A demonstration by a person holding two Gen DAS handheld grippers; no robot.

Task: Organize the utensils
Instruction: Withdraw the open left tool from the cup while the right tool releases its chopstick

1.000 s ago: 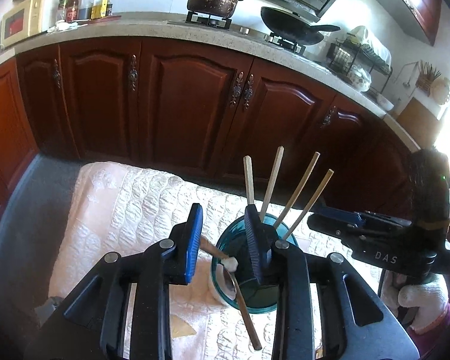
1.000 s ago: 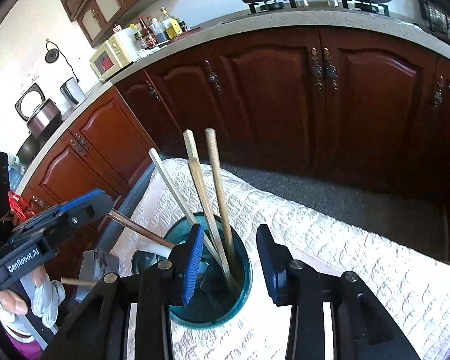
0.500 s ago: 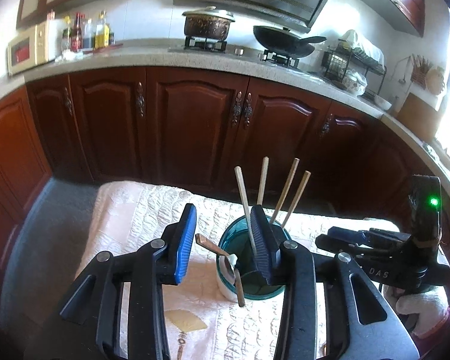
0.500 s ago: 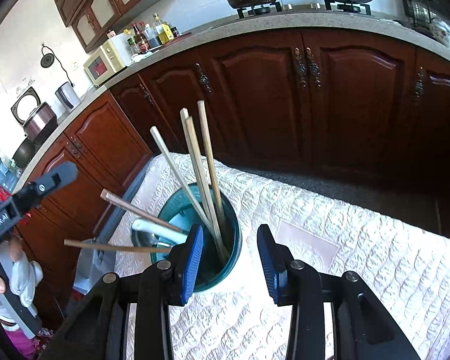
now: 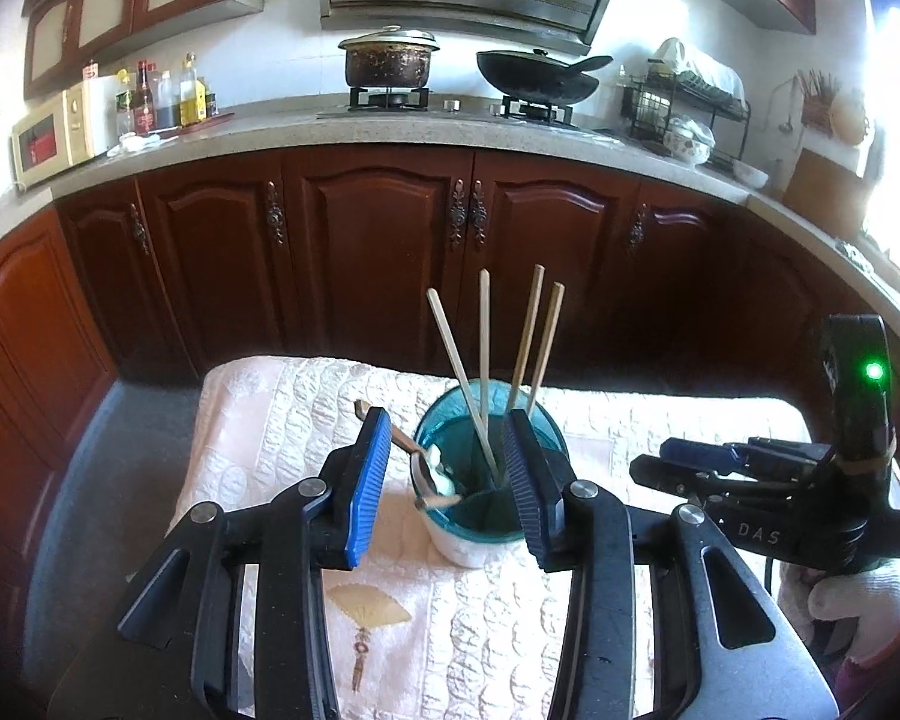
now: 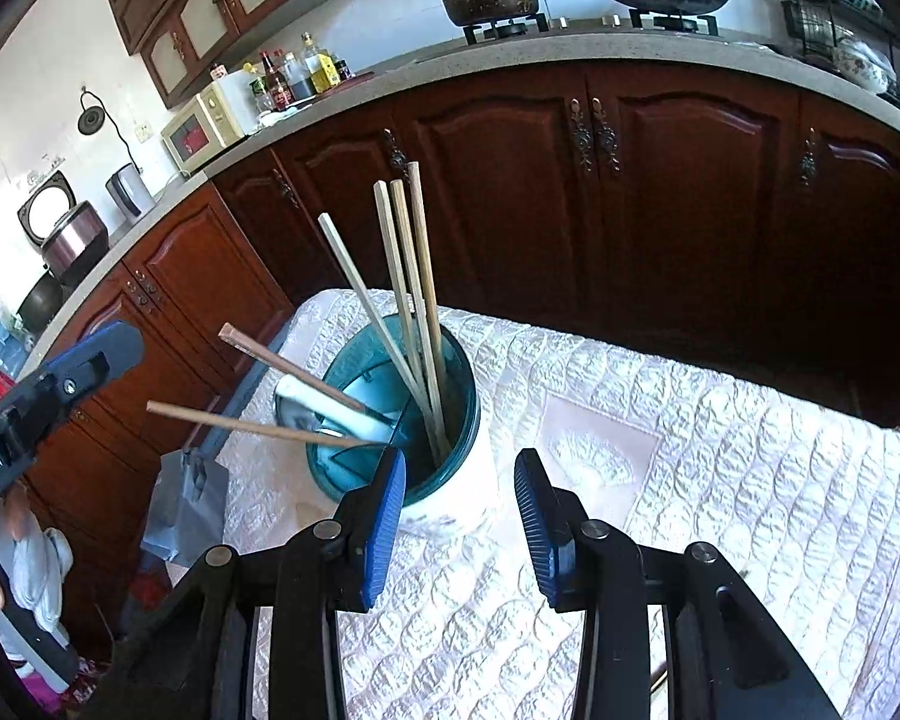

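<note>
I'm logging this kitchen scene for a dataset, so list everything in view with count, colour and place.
holder: 1, teal rim on white body, on the cloth
chopsticks: 4 pale wood, upright in the holder's right compartment
spoons: 1 white and 2 wooden-handled, leaning out of the left compartment
cloth: 1, cream quilted, covering the table
pot: 1, dark with lid, on the stove
wok: 1, black, on the stove
microwave: 1, cream, left end of the counter
bottles: several, beside the microwave
dish rack: 1, black, right of the counter
left gripper: blue pads, open, empty
right gripper: blue pads, open, empty
</note>
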